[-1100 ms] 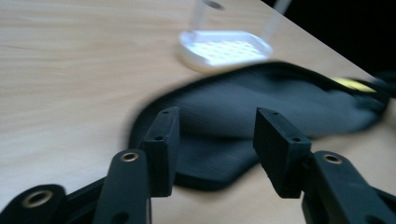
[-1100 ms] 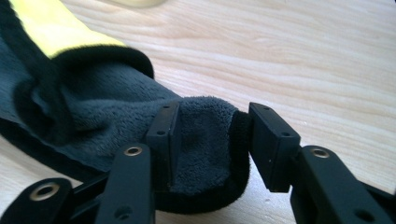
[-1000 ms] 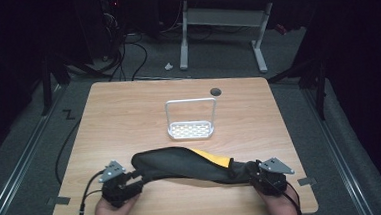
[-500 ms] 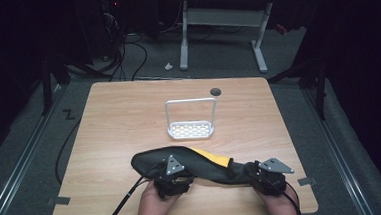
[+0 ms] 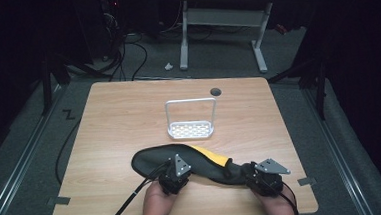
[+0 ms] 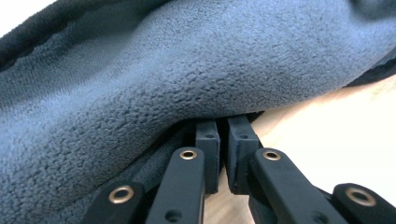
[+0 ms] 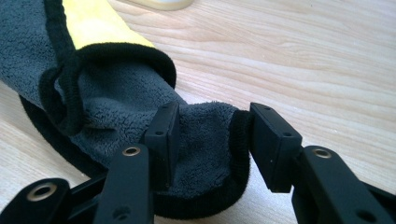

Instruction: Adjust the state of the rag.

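Your left gripper (image 5: pixel 174 180) sat at the near edge of the table (image 5: pixel 105 142), mid-width, against the near side of the dark fleece cloth (image 5: pixel 181 160). Left gripper view showed what the high view couldn't: jaws nearly closed, only a thin slit between the pads (image 6: pixel 208 140), tips tucked under a fold of cloth (image 6: pixel 187 70); can't tell if fabric was pinched. Your right gripper (image 5: pixel 265 178) was at the cloth's right end. Right gripper view: jaws partly apart, clamping the bunched black-hemmed end (image 7: pixel 210 140) between them. High view alone showed the yellow side (image 5: pixel 211 156) peeking along the far edge, and farther off, mid-table, the white rack (image 5: pixel 191 130).
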The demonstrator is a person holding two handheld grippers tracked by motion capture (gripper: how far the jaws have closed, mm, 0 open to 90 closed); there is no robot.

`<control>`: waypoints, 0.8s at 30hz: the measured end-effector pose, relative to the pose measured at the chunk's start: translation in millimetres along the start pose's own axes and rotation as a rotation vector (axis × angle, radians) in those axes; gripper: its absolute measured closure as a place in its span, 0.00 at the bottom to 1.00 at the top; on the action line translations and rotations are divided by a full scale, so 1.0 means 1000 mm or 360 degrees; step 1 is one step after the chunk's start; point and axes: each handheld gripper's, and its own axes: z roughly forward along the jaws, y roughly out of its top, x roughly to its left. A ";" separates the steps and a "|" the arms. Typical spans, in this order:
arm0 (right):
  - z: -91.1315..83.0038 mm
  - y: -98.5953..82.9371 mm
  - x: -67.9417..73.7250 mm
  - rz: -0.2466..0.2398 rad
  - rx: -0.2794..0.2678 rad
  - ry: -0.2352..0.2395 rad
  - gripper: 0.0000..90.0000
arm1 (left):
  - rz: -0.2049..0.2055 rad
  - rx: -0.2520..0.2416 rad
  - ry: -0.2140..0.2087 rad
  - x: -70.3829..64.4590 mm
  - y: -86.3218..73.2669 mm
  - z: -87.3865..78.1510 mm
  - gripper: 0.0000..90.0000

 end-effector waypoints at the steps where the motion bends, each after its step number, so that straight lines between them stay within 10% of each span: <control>1: -0.002 0.001 0.001 0.0004 -0.0015 -0.0013 0.62 | -0.0007 -0.0007 -0.0023 0.001 -0.001 -0.003 0.96; 10: -0.017 0.012 0.005 0.0003 -0.0145 -0.0010 0.54 | -0.0062 -0.0068 -0.0147 0.003 -0.014 -0.017 0.95; 17: -0.005 0.025 0.043 -0.0151 -0.0197 0.0202 0.51 | -0.0063 -0.0086 -0.0191 -0.001 -0.017 -0.018 0.95; 24: 0.018 0.025 0.049 -0.0237 -0.0043 0.0231 0.87 | -0.0041 -0.0105 -0.0244 0.000 -0.024 -0.034 0.95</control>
